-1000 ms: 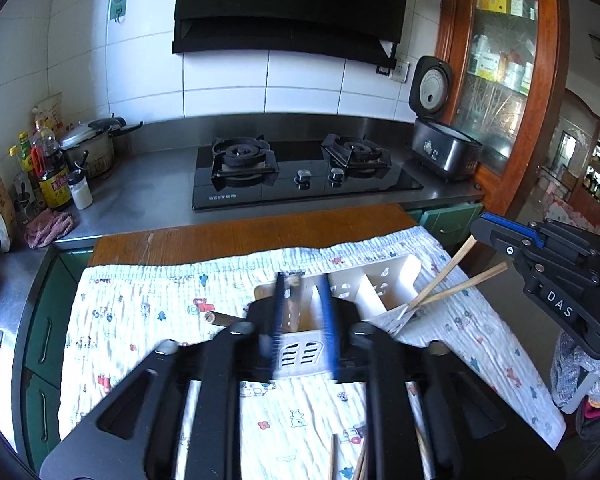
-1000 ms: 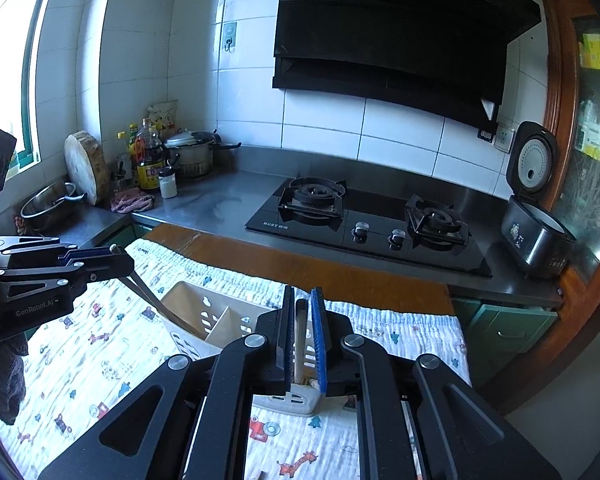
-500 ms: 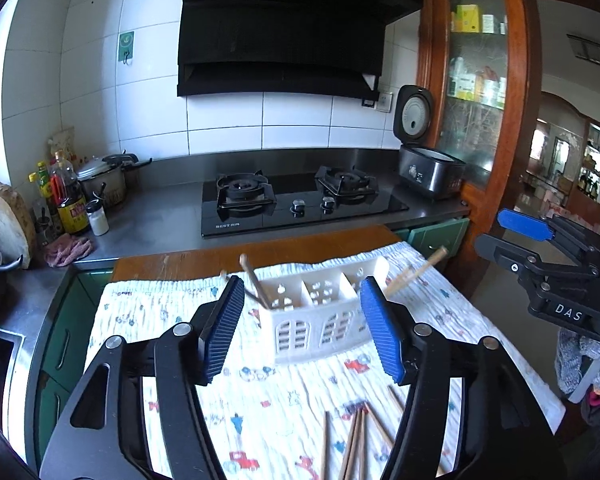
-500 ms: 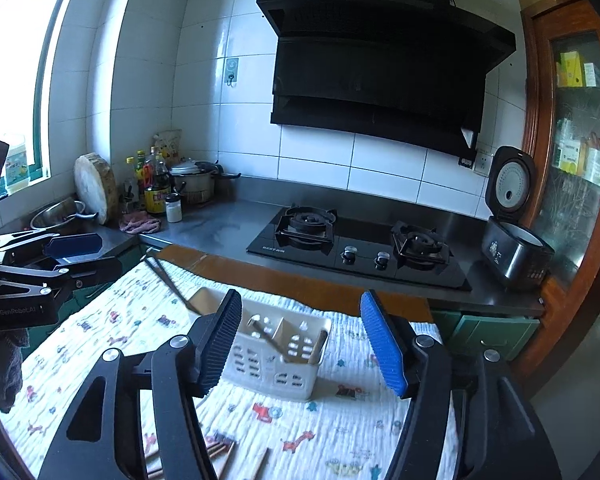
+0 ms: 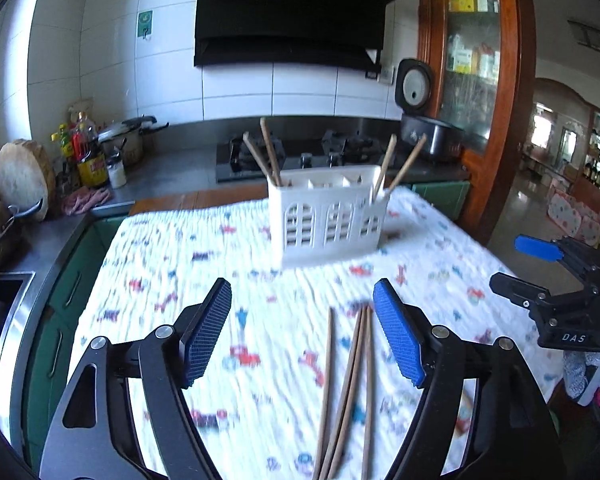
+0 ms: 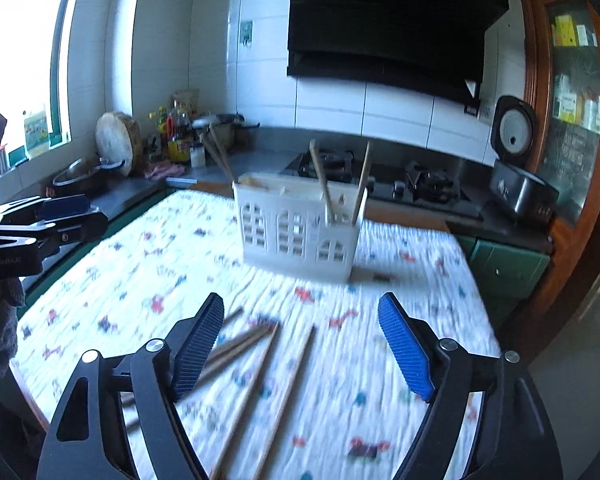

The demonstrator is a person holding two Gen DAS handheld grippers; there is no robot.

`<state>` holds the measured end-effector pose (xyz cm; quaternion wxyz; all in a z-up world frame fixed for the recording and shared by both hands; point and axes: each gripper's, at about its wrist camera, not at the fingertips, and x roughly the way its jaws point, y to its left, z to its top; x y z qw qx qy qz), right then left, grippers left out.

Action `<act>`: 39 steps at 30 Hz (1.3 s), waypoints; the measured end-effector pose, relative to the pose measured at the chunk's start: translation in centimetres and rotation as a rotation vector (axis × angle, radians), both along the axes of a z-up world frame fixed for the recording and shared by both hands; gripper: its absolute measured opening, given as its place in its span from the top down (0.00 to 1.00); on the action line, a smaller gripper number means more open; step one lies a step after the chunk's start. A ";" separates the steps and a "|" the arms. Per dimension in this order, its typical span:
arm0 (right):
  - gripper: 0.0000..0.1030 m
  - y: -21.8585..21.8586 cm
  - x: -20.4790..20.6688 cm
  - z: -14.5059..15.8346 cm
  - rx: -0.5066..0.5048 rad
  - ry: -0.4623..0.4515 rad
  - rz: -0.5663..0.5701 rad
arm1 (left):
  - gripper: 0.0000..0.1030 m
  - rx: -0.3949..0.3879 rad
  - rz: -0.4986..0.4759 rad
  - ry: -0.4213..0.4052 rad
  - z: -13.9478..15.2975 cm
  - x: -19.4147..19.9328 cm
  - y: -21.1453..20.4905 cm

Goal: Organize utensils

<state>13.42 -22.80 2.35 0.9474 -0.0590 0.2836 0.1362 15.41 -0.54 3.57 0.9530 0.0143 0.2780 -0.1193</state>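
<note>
While both the left gripper [image 5: 302, 330] and right gripper [image 6: 300, 344] hover spread and empty, loose chopsticks [image 5: 350, 384], seemingly wooden through the blur, lie near on the cloth [image 5: 172, 264], light, stiff, best pinched mid-shaft for the far basket [image 5: 326, 218].

I see the worktop [image 5: 204, 200] with a wooden edge showing at the far side, otherwise covered by a white printed cloth [image 5: 172, 272]. On the cloth: white slotted utensil caddy [image 5: 326, 220] standing upright toward the far end, chopsticks sticking out of its left and right end compartments. Nearer me, loose chopsticks [image 5: 350, 380] lie flat on the cloth, roughly side by side; from the right wrist view they fan out [image 6: 260, 372].
</note>
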 end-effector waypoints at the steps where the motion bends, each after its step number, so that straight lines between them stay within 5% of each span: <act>1: 0.22 0.1 -0.5 -0.8 0.004 0.016 -0.002 | 0.27 0.011 0.003 0.009 -0.7 -0.4 0.1; 15: 0.20 -1.3 -3.3 -8.7 0.049 0.198 -0.076 | 0.27 0.013 0.032 0.224 -9.9 -2.8 1.6; 33: 0.17 -1.9 -3.4 -11.0 0.076 0.267 -0.099 | 0.28 0.031 -0.040 0.341 -12.8 -0.6 0.1; 39: 0.16 -1.7 -3.2 -11.2 0.077 0.277 -0.095 | 0.42 0.029 -0.074 0.354 -12.7 0.0 0.0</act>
